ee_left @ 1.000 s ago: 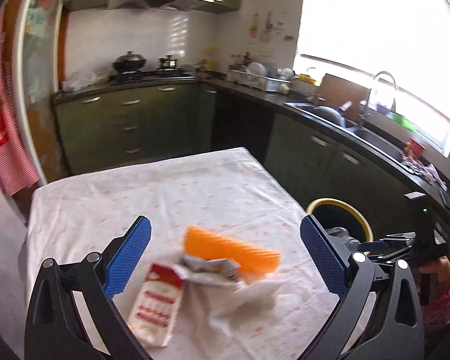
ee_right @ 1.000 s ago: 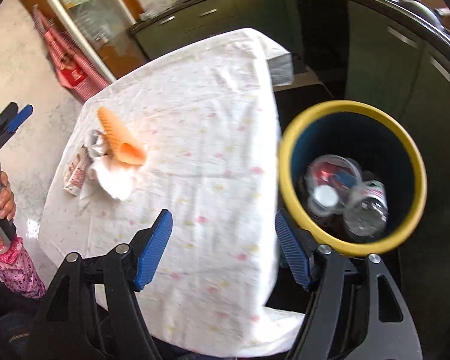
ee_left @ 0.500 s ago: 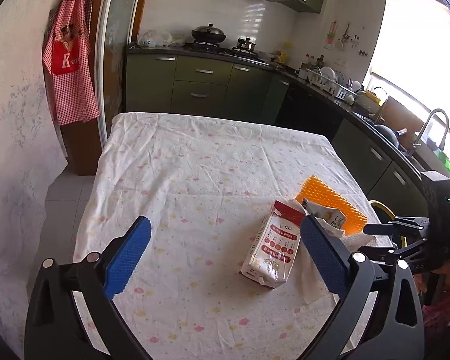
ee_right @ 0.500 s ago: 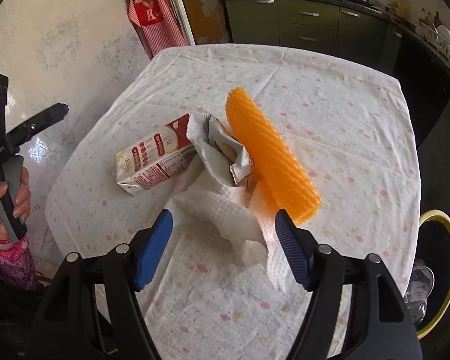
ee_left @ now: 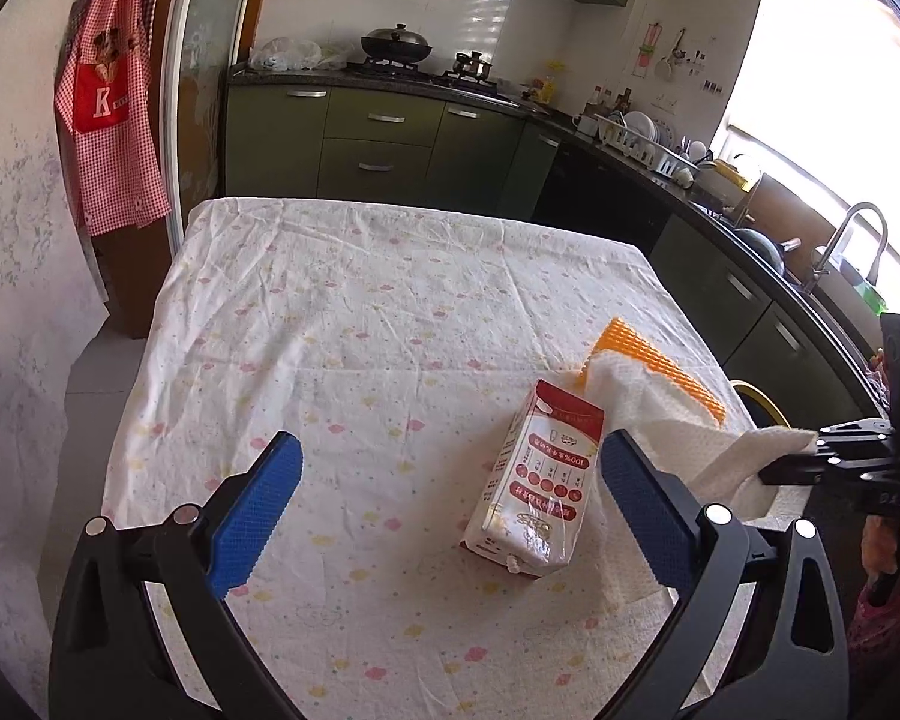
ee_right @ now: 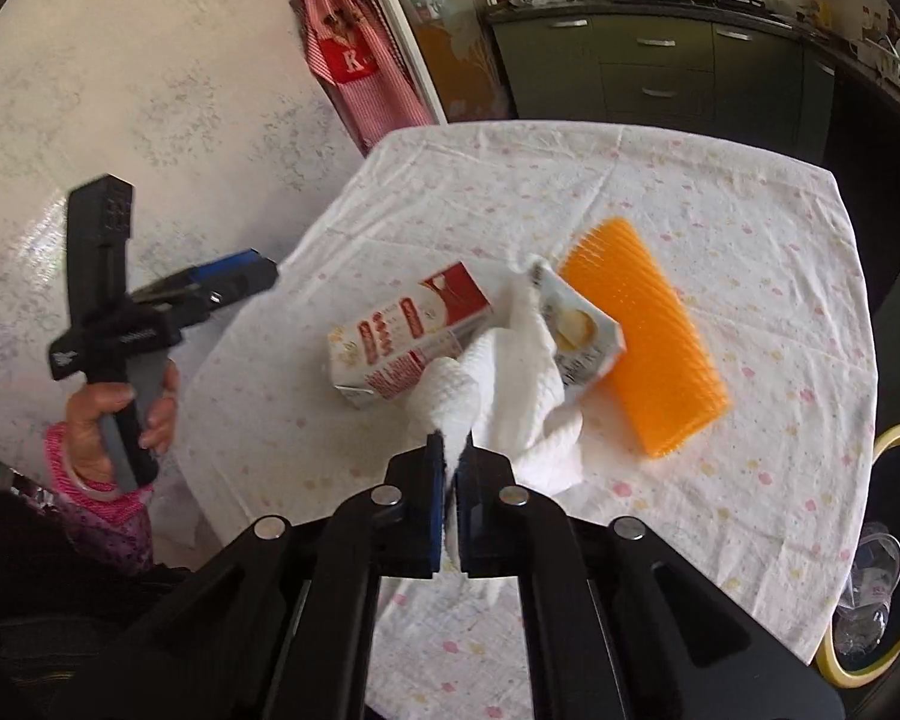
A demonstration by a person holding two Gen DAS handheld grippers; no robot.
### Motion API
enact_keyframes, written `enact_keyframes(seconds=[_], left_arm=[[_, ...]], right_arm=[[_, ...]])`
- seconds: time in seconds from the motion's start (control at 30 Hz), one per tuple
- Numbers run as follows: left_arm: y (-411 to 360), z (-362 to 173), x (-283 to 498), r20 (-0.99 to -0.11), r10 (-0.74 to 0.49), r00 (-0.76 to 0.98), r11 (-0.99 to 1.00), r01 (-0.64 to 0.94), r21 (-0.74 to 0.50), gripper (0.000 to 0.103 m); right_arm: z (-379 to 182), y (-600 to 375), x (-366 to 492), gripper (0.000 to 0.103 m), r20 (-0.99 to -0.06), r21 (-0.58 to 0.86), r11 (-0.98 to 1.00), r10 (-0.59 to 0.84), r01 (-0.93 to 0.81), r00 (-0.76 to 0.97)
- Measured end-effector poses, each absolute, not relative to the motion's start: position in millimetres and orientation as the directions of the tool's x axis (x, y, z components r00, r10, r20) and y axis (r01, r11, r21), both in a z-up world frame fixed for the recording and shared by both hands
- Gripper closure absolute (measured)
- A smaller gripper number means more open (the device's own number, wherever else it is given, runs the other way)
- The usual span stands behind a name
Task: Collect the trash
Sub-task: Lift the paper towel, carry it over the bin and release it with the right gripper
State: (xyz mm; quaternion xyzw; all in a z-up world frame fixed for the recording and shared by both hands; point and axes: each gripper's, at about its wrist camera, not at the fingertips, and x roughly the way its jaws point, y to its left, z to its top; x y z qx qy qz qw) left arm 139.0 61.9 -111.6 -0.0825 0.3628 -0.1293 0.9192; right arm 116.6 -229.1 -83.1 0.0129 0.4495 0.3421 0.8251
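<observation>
My right gripper (ee_right: 452, 450) is shut on a corner of a white paper towel (ee_right: 510, 396), which drapes back over the table. In the left wrist view the same towel (ee_left: 648, 414) stretches to the right gripper (ee_left: 810, 450) at the right edge. A red-and-white carton (ee_left: 540, 480) lies flat beside the towel. A small crumpled wrapper (ee_right: 576, 330) rests on the towel, against an orange ridged sheet (ee_right: 648, 348). My left gripper (ee_left: 444, 447) hangs open above the tablecloth, with the carton just inside its right finger and untouched.
A yellow-rimmed bin (ee_right: 888, 444) with clear plastic bottles inside stands on the floor off the table's right side. The table (ee_left: 330, 300) wears a white spotted cloth. Green kitchen cabinets (ee_left: 378, 144) line the far wall. A hand (ee_right: 96, 414) grips the left tool's handle.
The right gripper swung from the bin to the table and shut on the paper towel, lifting its corner. The left gripper swung left and down, so the carton now lies by its right finger.
</observation>
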Motion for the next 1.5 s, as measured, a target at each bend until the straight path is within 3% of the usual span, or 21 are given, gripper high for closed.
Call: enact_keyframes(seconds=[0.37, 0.57, 0.77, 1.1, 1.33, 1.5], left_arm=[[61, -111, 134, -0.645, -0.287, 0.708, 0.956, 0.173, -0.236, 0.005], [62, -113, 132, -0.645, -0.293, 0.706, 0.955, 0.175, -0.241, 0.005], [56, -111, 129, -0.648, -0.302, 0.699, 0.953, 0.198, -0.23, 0.005], [37, -110, 133, -0.654, -0.32, 0.685, 0.948, 0.234, -0.218, 0.005], [18, -107, 139, -0.661, -0.329, 0.674, 0.944, 0.261, -0.204, 0.005], [4, -108, 141, -0.672, -0.334, 0.661, 0.94, 0.284, -0.187, 0.005]], right_arm=[[-5, -247, 120, 0.1, -0.53, 0.458, 0.643, 0.752, -0.613, 0.392], [31, -258, 123, 0.1, -0.46, 0.463, 0.628, 0.774, -0.626, 0.436], [50, -283, 120, 0.1, -0.448, 0.43, 0.694, 0.719, -0.577, 0.531], [22, -394, 116, 0.097, -0.54, 0.391, 0.889, 0.432, -0.239, 0.722], [-46, -467, 136, 0.097, -0.695, 0.322, 0.946, 0.203, 0.047, 0.689], [-91, -516, 159, 0.097, -0.75, 0.298, 0.934, 0.102, 0.197, 0.653]])
